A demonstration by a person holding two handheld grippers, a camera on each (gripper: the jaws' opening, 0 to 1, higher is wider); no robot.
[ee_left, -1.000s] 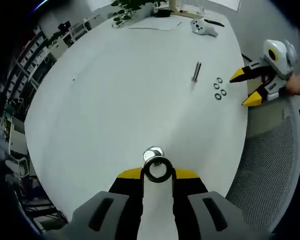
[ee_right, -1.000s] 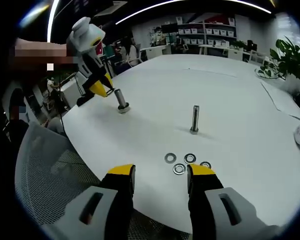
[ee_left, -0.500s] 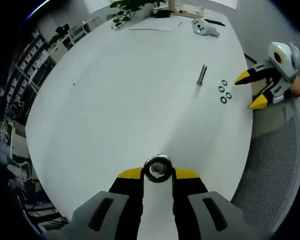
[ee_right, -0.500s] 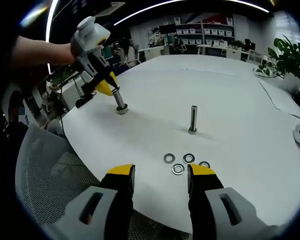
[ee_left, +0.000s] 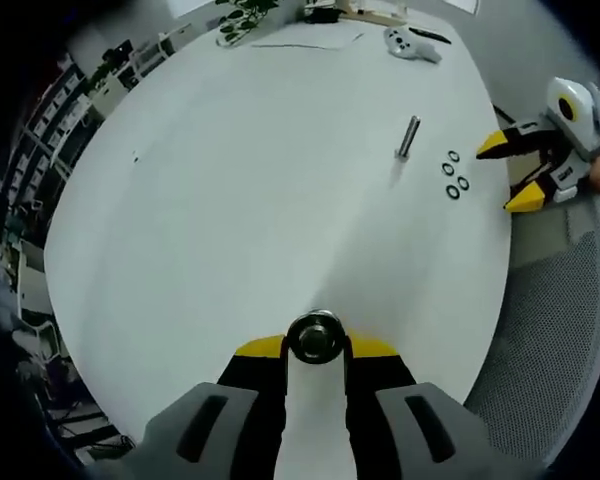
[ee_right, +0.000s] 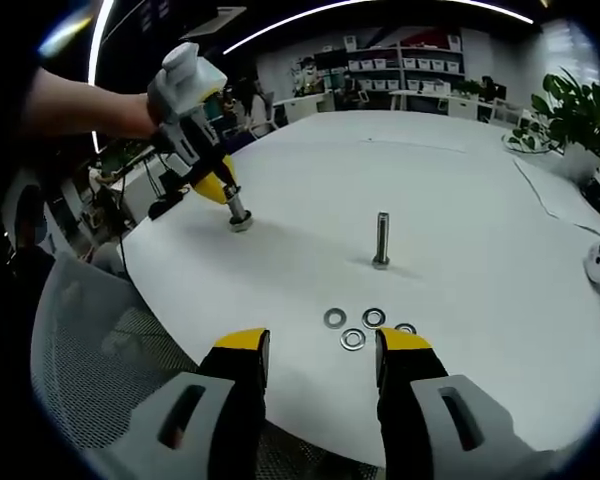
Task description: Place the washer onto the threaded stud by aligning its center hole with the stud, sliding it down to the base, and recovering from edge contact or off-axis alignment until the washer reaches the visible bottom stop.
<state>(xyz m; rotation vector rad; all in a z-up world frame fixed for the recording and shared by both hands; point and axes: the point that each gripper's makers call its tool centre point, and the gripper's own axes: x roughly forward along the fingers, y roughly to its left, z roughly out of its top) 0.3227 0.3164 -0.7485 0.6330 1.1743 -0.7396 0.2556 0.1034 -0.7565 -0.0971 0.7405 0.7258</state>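
Holding a steel washer (ee_left: 315,338) flat btwn my left gripper (ee_left: 316,347) tips: dark ring, its hole right over the near threaded stud (ee_right: 237,209), stud top visible thru it. Jaws nearly closed on the washer. Right gripper (ee_right: 311,350) jaws are parted w/ nothing btwn them, above three loose washers (ee_right: 353,339) on the white table (ee_right: 460,240). Second stud (ee_right: 381,240) stands upright just beyond.

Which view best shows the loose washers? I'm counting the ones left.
The right gripper view: the loose washers lie close ahead of its open jaws, on the table. In the left gripper view they are tiny, far off.
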